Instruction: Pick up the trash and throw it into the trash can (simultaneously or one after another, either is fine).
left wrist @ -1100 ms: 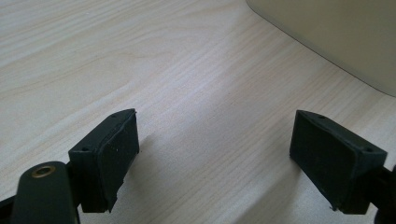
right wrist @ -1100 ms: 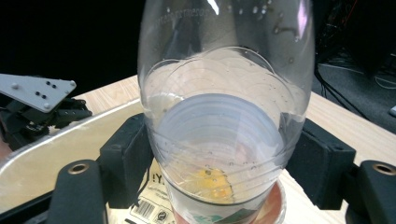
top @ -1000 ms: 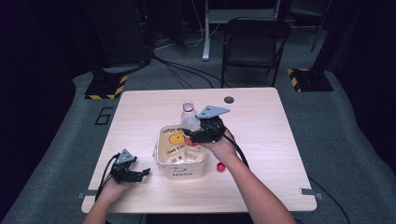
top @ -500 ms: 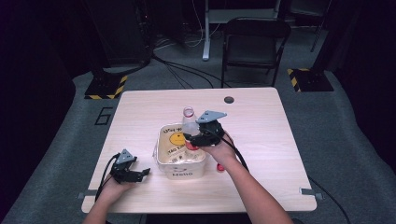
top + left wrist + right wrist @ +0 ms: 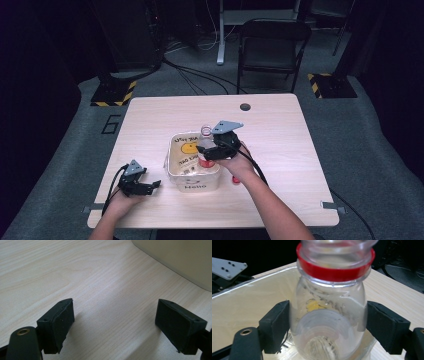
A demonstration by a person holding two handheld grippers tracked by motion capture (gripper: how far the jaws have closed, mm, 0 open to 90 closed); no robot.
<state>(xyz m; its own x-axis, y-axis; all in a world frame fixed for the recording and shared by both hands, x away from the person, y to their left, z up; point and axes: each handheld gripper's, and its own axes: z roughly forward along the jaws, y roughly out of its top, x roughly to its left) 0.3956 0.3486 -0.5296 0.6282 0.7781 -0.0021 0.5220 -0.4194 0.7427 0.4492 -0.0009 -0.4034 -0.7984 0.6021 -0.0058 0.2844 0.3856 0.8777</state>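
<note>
**Clear plastic, pale wood, matt black pads**

The bottle [image 5: 329,315] looks like clear, glossy plastic, ringed at the neck by a smooth red plastic band [image 5: 334,270]. The tub [image 5: 192,167] around it is cream plastic with a soft sheen. The table [image 5: 105,285] shows pale, matt wood grain. The pads [image 5: 62,326] of the left gripper [image 5: 115,325] look like matt black rubber, with a brass-coloured metal rivet [image 5: 23,332].

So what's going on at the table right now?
A person works with a gripper in each hand. The right gripper has a clear plastic bottle with a red neck ring between its jaws, over the cream tub. The jaws have just been opening, and a gap shows at one pad, so the bottle looks about released. A red cap lies on the table beside the tub. The left gripper rests open on the table, holding nothing.
</note>
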